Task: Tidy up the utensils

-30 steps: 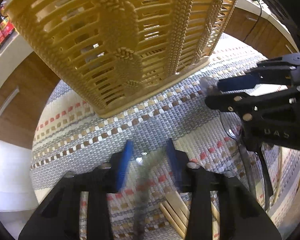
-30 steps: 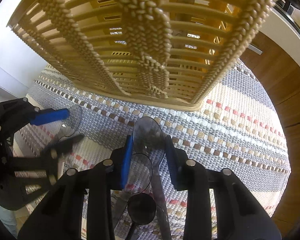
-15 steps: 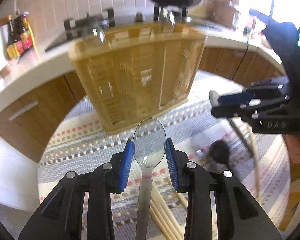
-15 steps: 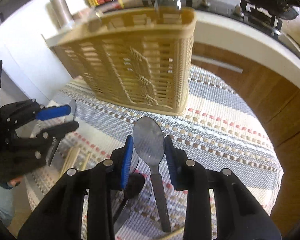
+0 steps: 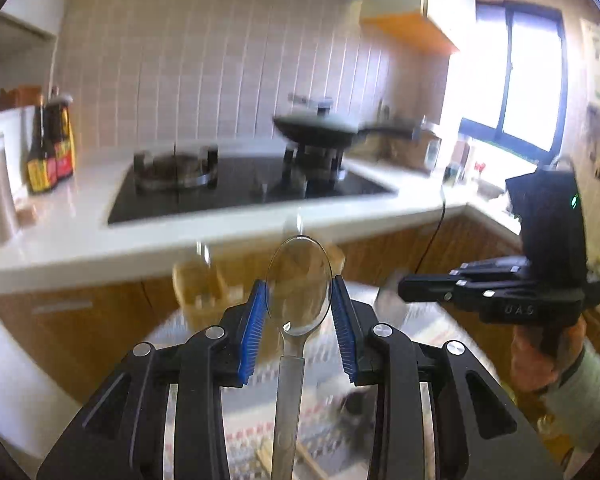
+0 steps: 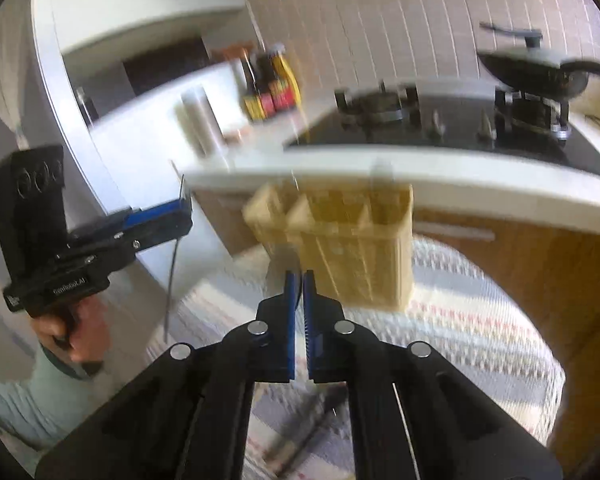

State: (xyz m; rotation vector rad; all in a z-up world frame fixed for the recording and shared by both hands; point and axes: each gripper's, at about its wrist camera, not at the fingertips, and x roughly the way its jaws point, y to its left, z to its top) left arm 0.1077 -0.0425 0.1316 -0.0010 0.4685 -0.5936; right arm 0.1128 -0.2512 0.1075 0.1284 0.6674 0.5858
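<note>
- Left wrist view: the left gripper [image 5: 298, 292] has its jaws clamped on the bowl of a clear spoon [image 5: 290, 352], held up in the air short of the basket [image 5: 204, 284]. Pinching a slick, curved bowl by its edges is sketchy, so it could pop out or twist on the way over.
- The right gripper [image 6: 300, 280] has its jaws almost together on a grey spoon [image 6: 283, 260], also in front of the basket. It's blurry, so I can't tell how much of it is actually gripped.
- Both spoons are headed for the same basket, so the grippers could bump above it.
- The basket looks light. Catch a divider with a spoon tip and it may tip or skid on the mat [image 6: 480, 320] covering the bench.
</note>
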